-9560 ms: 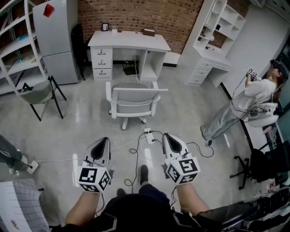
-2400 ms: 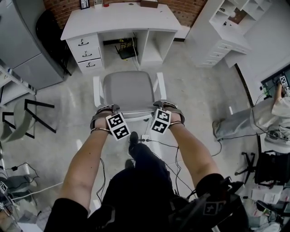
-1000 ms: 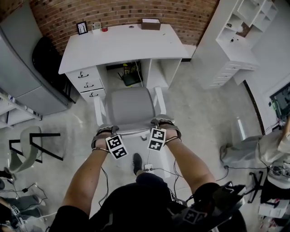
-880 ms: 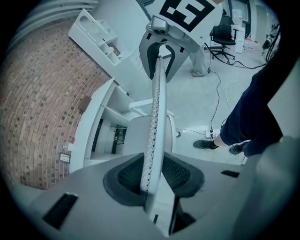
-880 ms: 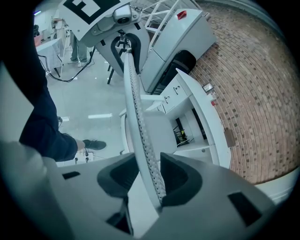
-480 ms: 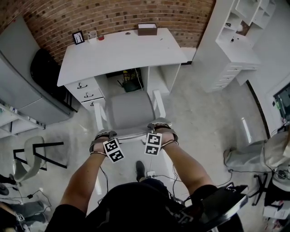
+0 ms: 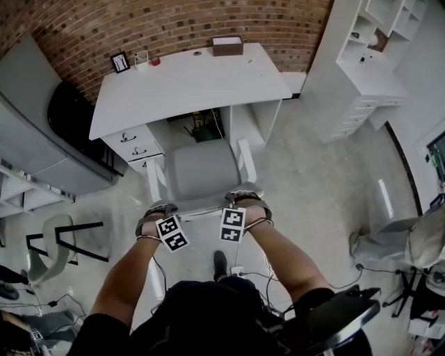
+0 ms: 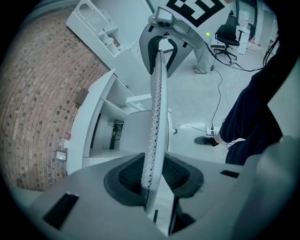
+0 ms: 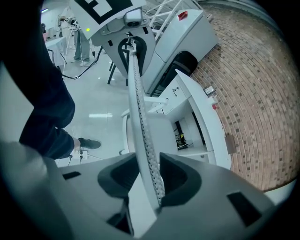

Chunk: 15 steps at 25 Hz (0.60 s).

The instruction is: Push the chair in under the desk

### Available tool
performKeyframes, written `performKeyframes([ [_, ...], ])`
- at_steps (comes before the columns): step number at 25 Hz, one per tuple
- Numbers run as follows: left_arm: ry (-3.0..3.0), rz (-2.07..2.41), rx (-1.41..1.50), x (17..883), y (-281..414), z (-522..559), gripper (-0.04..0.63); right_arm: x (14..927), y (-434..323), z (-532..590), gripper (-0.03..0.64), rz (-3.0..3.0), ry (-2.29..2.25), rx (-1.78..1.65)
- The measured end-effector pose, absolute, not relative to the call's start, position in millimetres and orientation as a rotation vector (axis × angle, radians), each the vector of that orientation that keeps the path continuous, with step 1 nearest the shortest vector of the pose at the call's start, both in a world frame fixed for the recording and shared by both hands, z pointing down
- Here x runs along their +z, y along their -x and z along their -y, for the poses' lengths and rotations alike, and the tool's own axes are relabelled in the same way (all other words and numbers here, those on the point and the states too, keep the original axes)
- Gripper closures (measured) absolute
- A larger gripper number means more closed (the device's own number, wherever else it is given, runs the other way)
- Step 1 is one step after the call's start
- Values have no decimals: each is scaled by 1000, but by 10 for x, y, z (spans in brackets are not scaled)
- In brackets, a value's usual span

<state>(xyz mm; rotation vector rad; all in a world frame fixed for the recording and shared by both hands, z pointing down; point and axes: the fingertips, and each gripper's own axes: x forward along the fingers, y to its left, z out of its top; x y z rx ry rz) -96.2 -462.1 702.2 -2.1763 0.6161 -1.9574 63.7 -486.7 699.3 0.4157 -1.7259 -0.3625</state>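
Brick wall is running along the far side of the room, and a pale floor is lying below it. A grey cabinet is standing at the left and a white shelving unit at the right.

The white table is standing against the brick wall, with its drawers on the left side of the kneehole.

The chair, grey with white armrests, is standing in front of that kneehole and facing it. Its seat front is sitting at the mouth of the opening, between the drawers and the table's right panel. Most of the seat is showing clear of the tabletop, so the chair is not yet fully under.

The person is standing behind the chair with both arms reaching forward and down to the backrest top.

The left hand-held gripper is clamping the top edge of the backrest near its left end. Its jaws have just been closing, and the thin perforated edge is running between the pads.

The right hand-held gripper is clamping the same edge near its right end, and the backrest is sitting between its pads likewise.

A brown box, a small picture frame and a small red object are resting along the table's rear edge.
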Motion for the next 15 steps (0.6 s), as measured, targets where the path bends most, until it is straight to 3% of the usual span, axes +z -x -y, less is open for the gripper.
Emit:
performKeyframes([
  [15,2166,-623,-2026,7054,986,4909,488,7029,-631,5177,480,1720,-402,-368],
])
